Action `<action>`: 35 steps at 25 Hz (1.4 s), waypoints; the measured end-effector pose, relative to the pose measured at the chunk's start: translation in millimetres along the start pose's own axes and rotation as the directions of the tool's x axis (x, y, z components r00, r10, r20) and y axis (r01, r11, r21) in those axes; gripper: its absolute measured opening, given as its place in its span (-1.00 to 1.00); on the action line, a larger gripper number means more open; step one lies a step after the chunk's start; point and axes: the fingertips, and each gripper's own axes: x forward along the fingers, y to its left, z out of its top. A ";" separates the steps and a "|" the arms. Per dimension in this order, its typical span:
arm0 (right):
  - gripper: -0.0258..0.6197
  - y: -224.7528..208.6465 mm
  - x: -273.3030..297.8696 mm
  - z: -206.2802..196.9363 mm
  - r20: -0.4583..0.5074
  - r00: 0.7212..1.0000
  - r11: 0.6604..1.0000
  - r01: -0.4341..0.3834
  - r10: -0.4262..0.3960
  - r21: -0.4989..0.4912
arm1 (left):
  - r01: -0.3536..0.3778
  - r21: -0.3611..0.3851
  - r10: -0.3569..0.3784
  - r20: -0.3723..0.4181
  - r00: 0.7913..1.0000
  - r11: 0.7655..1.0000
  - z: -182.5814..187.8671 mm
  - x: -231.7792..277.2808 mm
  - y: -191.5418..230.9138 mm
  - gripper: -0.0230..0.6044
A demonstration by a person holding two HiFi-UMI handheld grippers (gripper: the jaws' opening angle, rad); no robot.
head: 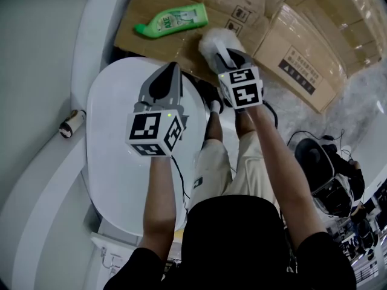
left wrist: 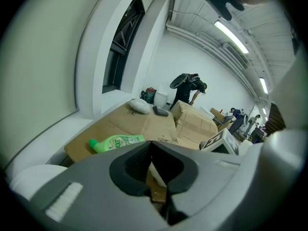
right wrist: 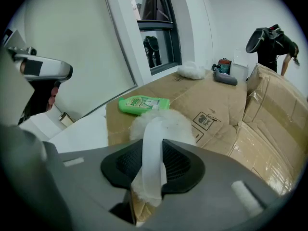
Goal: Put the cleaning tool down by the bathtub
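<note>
The white bathtub point(head: 36, 71) runs along the outer side of the left tongs point(head: 168, 76), its broad rim curving past them. A white oval surface point(head: 115, 180) lies directly under the left tongs. Flattened cardboard point(head: 175, 5) spreads ahead of both tongs, with taped boxes point(head: 296, 59) stacked beyond the right tongs point(head: 227, 56) on their outer side. A green bottle point(head: 172, 20) lies on its side on the cardboard, ahead of the left tongs and just left of the right ones. The cleaning tool point(head: 216, 41), a white fluffy pad, sits at the tips of the right tongs, which are clamped on its white strap point(right wrist: 153, 143), held over the cardboard's near edge. The left tongs are pressed together with nothing between them. A small roll point(head: 71, 124) rests on the tub's rim, left of the left tongs.
</note>
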 end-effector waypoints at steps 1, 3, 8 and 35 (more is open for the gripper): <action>-0.63 0.4 1.4 0.4 -0.002 1.000 1.000 0.002 -0.002 -0.006 | -0.003 0.001 0.003 0.002 1.000 1.000 0.9 -0.3 1.6 -0.93; -0.63 -0.1 4.6 0.8 -0.004 1.000 1.000 0.008 -0.008 -0.015 | -0.008 0.000 0.008 0.006 1.000 1.000 1.9 -0.8 4.6 -0.93; -0.63 -1.7 8.7 0.6 -0.009 1.000 1.000 0.021 -0.021 -0.014 | -0.013 -0.001 0.013 0.002 1.000 1.000 -2.3 -2.7 9.1 -0.93; -0.61 -11.3 -2.4 0.7 -0.030 0.999 0.999 0.045 -0.046 -0.029 | -0.019 -0.002 0.019 0.020 1.000 1.000 5.4 -6.5 2.8 -0.93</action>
